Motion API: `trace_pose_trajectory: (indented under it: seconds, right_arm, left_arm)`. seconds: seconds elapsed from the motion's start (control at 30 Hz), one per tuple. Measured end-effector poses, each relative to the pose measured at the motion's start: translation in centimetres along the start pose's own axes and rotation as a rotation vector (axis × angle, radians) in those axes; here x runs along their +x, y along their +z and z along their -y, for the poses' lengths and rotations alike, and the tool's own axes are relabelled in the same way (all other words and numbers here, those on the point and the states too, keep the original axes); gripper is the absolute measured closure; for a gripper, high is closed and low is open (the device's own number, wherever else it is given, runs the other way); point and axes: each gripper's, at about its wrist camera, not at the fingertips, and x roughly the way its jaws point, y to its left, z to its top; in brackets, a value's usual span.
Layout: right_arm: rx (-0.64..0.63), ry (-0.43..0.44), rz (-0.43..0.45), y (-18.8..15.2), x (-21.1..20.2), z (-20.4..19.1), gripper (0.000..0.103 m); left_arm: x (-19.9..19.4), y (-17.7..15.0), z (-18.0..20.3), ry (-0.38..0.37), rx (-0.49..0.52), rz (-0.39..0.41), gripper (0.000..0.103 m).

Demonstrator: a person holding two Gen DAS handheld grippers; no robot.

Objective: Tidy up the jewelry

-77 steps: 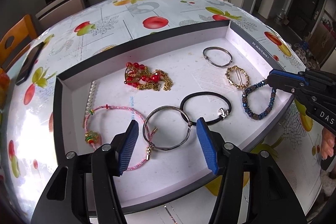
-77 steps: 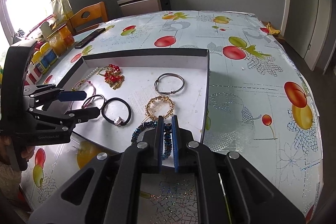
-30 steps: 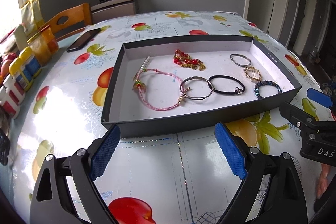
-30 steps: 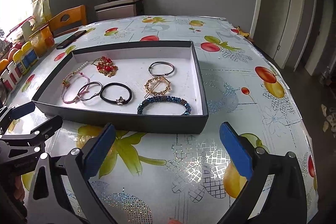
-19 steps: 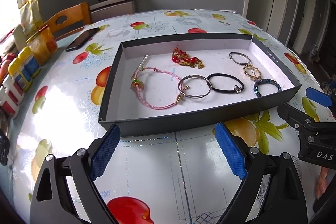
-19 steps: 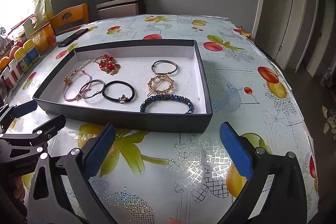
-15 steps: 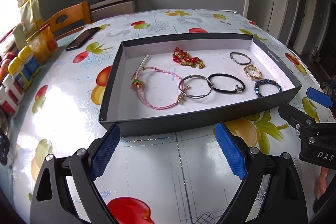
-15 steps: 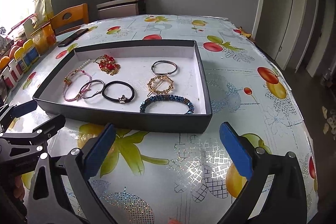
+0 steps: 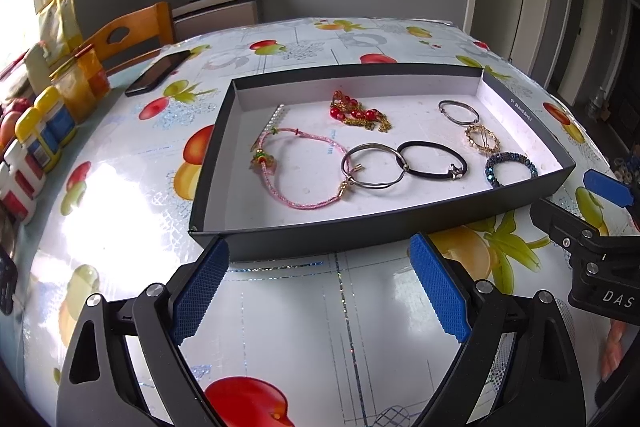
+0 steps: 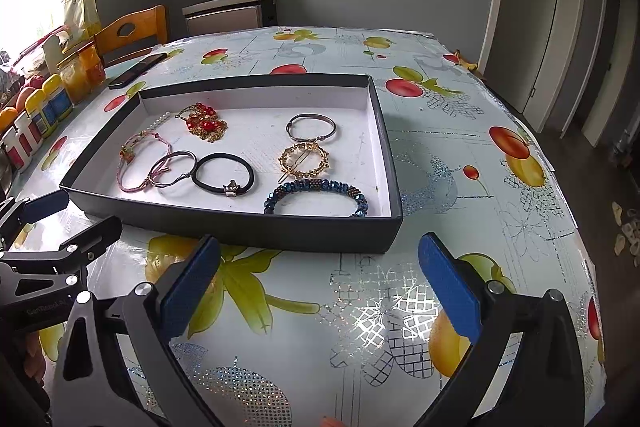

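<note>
Nearest, the left gripper (image 9: 318, 285) and the right gripper (image 10: 318, 279) hover over the fruit-print table (image 10: 460, 163) just short of the near wall of the tray (image 10: 256, 227); both have their jaws spread wide and hold nothing. Inside the black, white-floored tray, the near row runs from the blue beaded bracelet (image 10: 316, 195) at the near right corner through the black hair tie (image 10: 223, 173) and the silver bangle (image 10: 172, 169) that overlaps it, to the pink cord bracelet (image 10: 142, 161) toward the left wall. Behind the beaded bracelet lie the gold round clip (image 10: 304, 159) and a silver hoop bracelet (image 10: 311, 127). Toward the far left corner lie the red-and-gold chain (image 10: 204, 125) and a pearl strand (image 10: 158, 123). Beyond the tray, a phone (image 10: 138, 70) lies near the table's far left edge.
</note>
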Motion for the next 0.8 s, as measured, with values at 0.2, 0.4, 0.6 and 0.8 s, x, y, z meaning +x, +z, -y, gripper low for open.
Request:
trace_pose_trajectory:
  seconds: [0.2, 0.4, 0.6, 0.8]
  right_arm:
    - [-0.003, 0.001, 0.003, 0.00, -0.06, 0.04, 0.005]
    - [-0.002, -0.002, 0.004, 0.03, -0.12, 0.08, 0.005]
    - [-0.002, -0.003, 0.004, 0.08, -0.15, 0.09, 0.005]
    - [-0.003, -0.003, 0.004, 0.08, -0.15, 0.10, 0.005]
  left_arm:
    - [0.00, 0.01, -0.01, -0.001, -0.001, 0.000, 0.010]
    - [-0.06, 0.06, -0.10, 0.001, 0.000, 0.001, 0.010]
    - [-0.06, 0.06, -0.06, 0.001, 0.000, 0.000, 0.010]
    - [-0.08, 0.09, -0.08, 0.001, -0.001, 0.001, 0.010]
